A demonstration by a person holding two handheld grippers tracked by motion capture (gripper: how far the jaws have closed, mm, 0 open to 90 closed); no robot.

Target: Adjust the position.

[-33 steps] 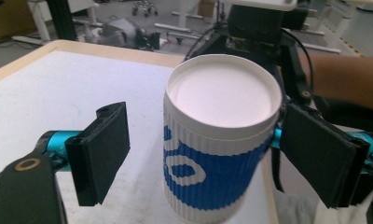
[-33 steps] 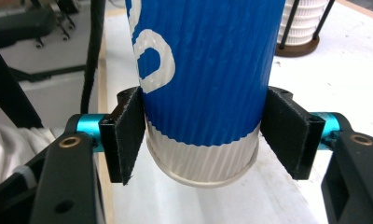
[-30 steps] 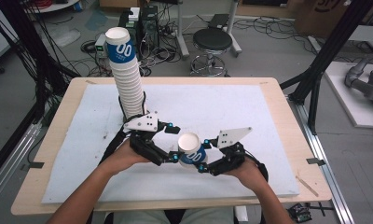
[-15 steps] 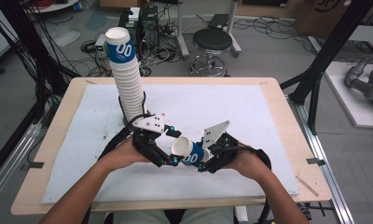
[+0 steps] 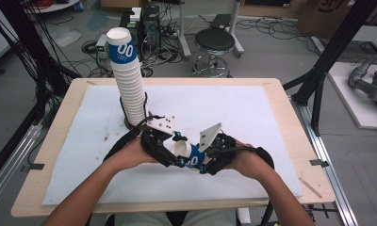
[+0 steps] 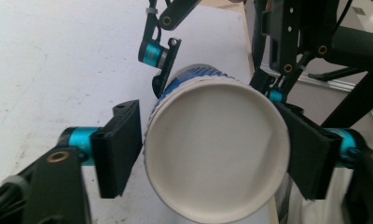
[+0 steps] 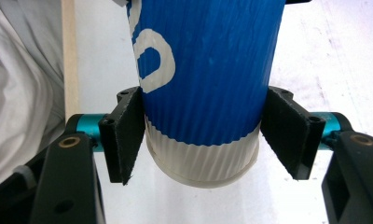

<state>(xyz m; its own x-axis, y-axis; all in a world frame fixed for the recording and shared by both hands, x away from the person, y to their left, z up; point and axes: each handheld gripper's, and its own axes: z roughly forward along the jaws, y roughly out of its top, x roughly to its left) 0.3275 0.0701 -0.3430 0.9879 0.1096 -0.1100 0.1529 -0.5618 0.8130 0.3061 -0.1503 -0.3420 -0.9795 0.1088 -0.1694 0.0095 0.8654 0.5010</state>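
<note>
Cup [image 5: 189, 153] lies on its side in the air between both grippers, just in front of the tall cup stack [image 5: 127, 77] on the white mat [image 5: 252, 113]. It is ribbed paper, blue with a white "0" and white bands, its inside plain white. Right gripper [image 7: 201, 140] clamps the cup near its base. Left gripper [image 6: 212, 158] has just been closing its jaws around the rim end; both pads now touch the cup.

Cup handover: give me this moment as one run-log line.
right tool: shut on cup near base | left tool: jaws just closing at cup rim | cup stack: upright on table
</note>
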